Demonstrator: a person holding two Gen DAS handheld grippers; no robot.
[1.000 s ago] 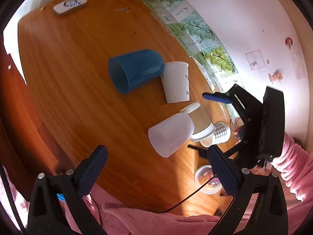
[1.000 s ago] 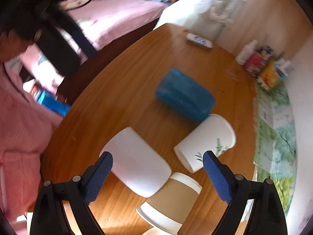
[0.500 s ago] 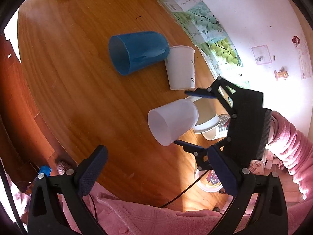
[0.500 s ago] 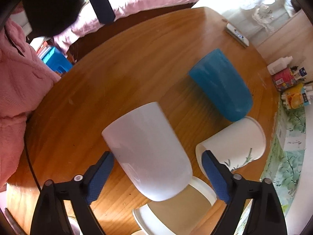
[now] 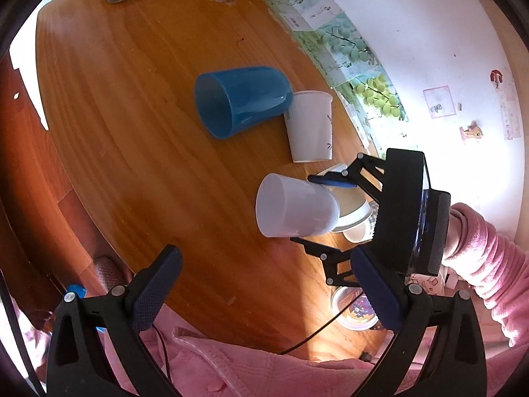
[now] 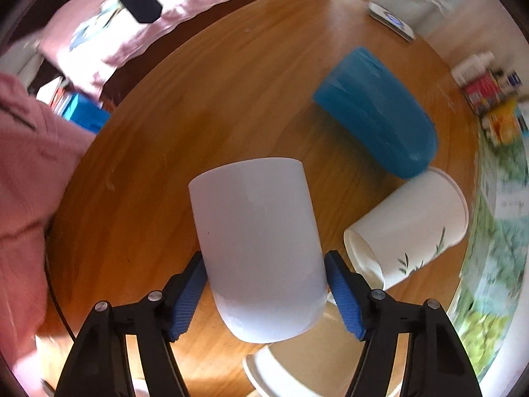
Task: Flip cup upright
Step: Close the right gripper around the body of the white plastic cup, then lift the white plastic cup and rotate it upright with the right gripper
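We see the right gripper (image 6: 266, 294) pinching the frosted white plastic cup (image 6: 259, 251) near its base, cup on its side above the wooden table (image 6: 198, 99). Our left gripper (image 5: 264, 291) hangs spread, holding nothing. The blue cup (image 5: 241, 99) lies sideways touching a white paper cup (image 5: 309, 125).

Bare table (image 6: 158, 152) lies left (blue cup (image 6: 373, 112), paper cup (image 6: 410, 228) crowd right)

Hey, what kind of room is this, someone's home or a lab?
Most likely a home, perhaps a bedroom: a round wooden table against a wall with stickers, pink bedding beside it, and bottles and packets at the table's edge.
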